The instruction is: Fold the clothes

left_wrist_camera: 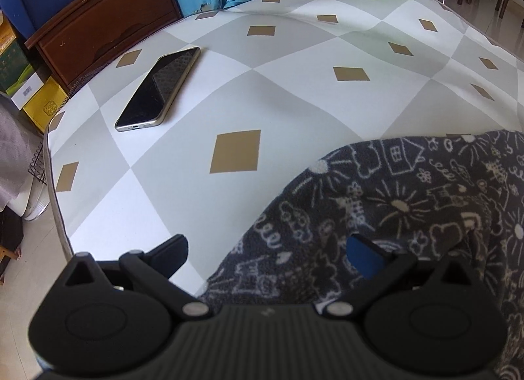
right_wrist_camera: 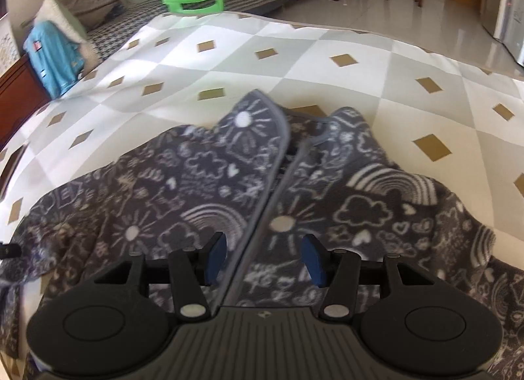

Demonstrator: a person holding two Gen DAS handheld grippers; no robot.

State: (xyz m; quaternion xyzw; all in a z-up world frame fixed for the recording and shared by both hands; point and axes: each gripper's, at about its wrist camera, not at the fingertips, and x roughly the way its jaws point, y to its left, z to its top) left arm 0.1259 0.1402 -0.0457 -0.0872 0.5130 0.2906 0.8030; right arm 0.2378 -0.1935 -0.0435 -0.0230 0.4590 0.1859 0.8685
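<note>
Well, my right claw (right_wrist_camera: 263,257) hovers with its blue pads apart over the dark grey fleece jacket (right_wrist_camera: 203,190), nothing pinched between them; the bound front opening (right_wrist_camera: 258,216) runs right under the gap. My left claw (left_wrist_camera: 267,250) stands wide and released at the jacket's left side, one finger over the bare checked tablecloth (left_wrist_camera: 229,85), the other over the fleece (left_wrist_camera: 393,203).

The jacket lies spread on the table, front up, its doodle print of suns, clouds and rainbows facing me. I judge it light, soft and limp: it will sag and drape from any grip, and the fluffy pile should give my pads good bite, no slipping. Nothing fragile in it. The firmest holds look to be the grey bound edges at the collar (right_wrist_camera: 278,118) and the outer side seams, pinched in a single fold of cloth. A smartphone (left_wrist_camera: 157,90) lies well apart on the tablecloth; I would keep swinging cloth off it.
</note>
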